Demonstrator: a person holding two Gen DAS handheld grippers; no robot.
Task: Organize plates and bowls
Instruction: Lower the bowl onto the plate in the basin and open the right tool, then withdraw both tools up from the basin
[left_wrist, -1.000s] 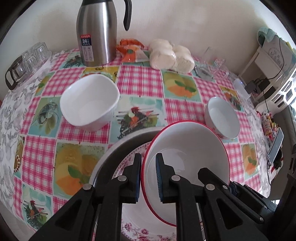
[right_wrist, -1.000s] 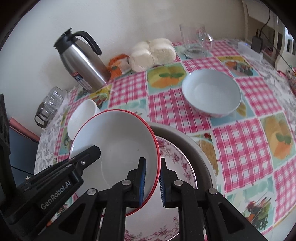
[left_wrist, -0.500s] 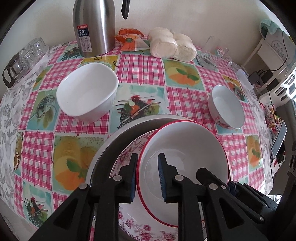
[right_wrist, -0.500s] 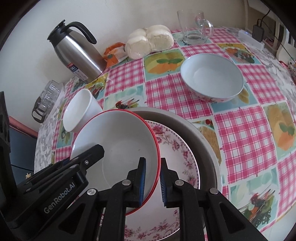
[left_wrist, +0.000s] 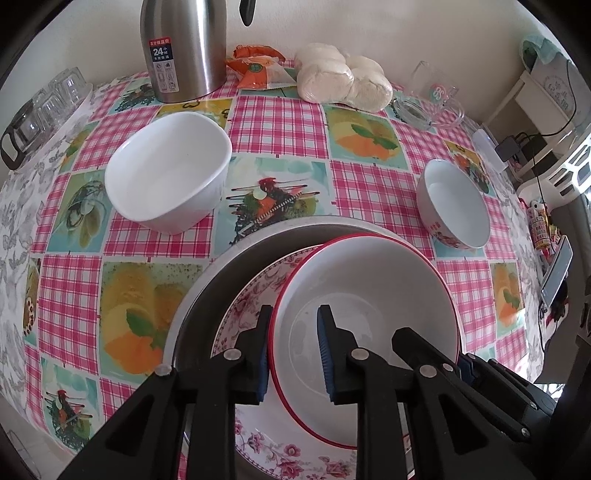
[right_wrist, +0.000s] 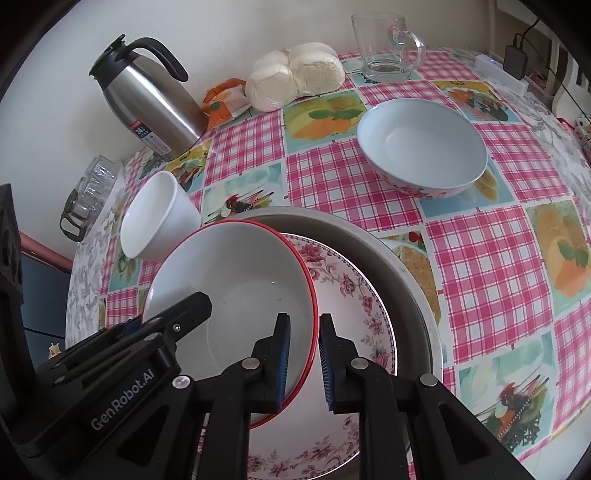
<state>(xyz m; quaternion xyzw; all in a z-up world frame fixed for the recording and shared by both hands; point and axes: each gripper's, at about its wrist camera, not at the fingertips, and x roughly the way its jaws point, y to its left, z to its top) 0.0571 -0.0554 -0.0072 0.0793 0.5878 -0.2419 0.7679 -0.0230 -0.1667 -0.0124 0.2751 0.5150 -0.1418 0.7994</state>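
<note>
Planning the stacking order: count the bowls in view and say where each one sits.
3. The red-rimmed white bowl sits on the floral plate, its rim between both grippers' jaws; the plain white squarish bowl stands near the steel thermos; the flower-patterned round bowl stands alone.

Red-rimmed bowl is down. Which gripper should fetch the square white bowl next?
Left. The square white bowl sits ahead-left of the left gripper; from the right gripper it lies beyond the red-rimmed bowl.

We see a counter (left_wrist: 280, 122) under a pink checked cloth. On it stand a steel flask (left_wrist: 183, 44), a square white bowl (left_wrist: 166, 181), a flowered bowl (left_wrist: 456, 206), a glass mug (right_wrist: 384, 46), bagged buns (left_wrist: 343, 77), an orange packet (left_wrist: 258, 68) and a wide grey basin (right_wrist: 413, 266).
</note>
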